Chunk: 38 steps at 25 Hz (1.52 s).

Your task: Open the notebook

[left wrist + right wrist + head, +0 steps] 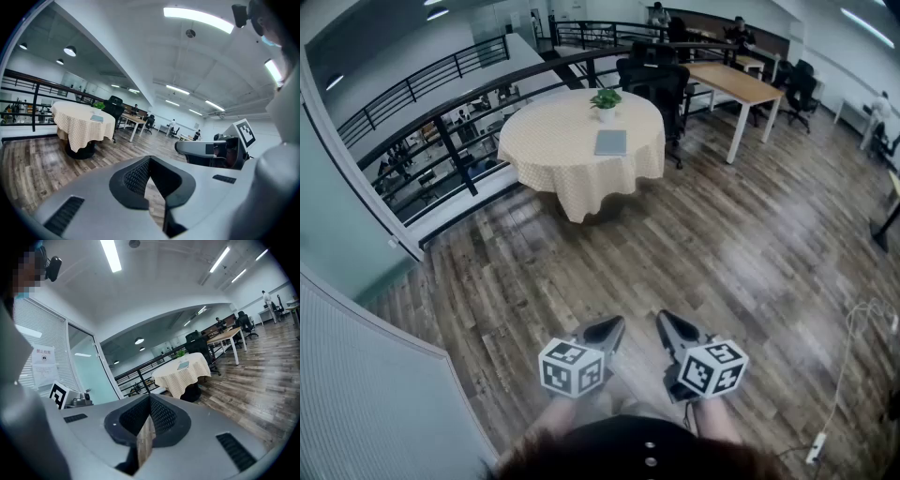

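Both claws sit close to the person's body at six o'clock in the head view, probably because the table has not yet been approached. The left claw (607,330) is closed on nothing, and the right claw (671,326) likewise has its jaws together and empty. The notebook (610,142) lies shut, well apart at twelve o'clock, on the round table (546,141), toward its three o'clock side. The only container, a white pot (606,113) at one o'clock, holds a small green plant.
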{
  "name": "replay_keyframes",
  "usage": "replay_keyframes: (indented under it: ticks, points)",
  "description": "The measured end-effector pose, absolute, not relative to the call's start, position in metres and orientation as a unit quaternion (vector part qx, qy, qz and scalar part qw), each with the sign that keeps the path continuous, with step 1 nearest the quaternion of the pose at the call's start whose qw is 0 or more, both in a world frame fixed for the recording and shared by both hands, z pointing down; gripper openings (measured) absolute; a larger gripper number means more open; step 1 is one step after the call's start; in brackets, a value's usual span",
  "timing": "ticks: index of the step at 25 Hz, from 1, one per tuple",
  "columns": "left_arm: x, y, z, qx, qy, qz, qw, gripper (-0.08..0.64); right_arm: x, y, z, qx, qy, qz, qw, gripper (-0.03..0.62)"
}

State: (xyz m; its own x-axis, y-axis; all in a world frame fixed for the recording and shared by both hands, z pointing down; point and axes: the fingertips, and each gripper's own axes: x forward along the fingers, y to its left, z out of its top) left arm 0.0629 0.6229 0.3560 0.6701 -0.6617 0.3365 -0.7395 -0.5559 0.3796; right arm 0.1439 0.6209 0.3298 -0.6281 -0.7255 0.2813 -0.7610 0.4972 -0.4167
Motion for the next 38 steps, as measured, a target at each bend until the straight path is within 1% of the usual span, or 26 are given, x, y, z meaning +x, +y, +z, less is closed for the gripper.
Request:
replay_keyframes:
  ticks: [3, 12, 20, 25, 30, 38]
  points:
    - [0.066, 0.612, 0.359, 0.873, -0.406, 0.075, 0.260, 0.009, 0.138, 0.609, 0.328, 0.428, -0.866, 0.254, 0.036, 0.012]
    - [0.079, 0.602, 0.358, 0.880, -0.392, 0.078, 0.256, 0.009, 0.125, 0.601, 0.327, 0.419, -0.873, 0.248, 0.030, 0.012]
    - [0.083, 0.595, 0.357, 0.884, -0.394, 0.086, 0.237, 0.009, 0.129, 0.594, 0.329, 0.402, -0.881, 0.245, 0.035, 0.012]
    - [0.092, 0.598, 0.367, 0.875, -0.400, 0.075, 0.263, 0.009, 0.144, 0.596, 0.341, 0.422, -0.865, 0.271, 0.025, 0.012]
    - [0.101, 0.600, 0.378, 0.872, -0.401, 0.080, 0.271, 0.009, 0.151, 0.598, 0.355, 0.423, -0.861, 0.280, 0.038, 0.012]
    - [0.097, 0.555, 0.389, 0.869, -0.402, 0.075, 0.279, 0.009, 0.150, 0.562, 0.375, 0.432, -0.851, 0.296, 0.041, 0.012]
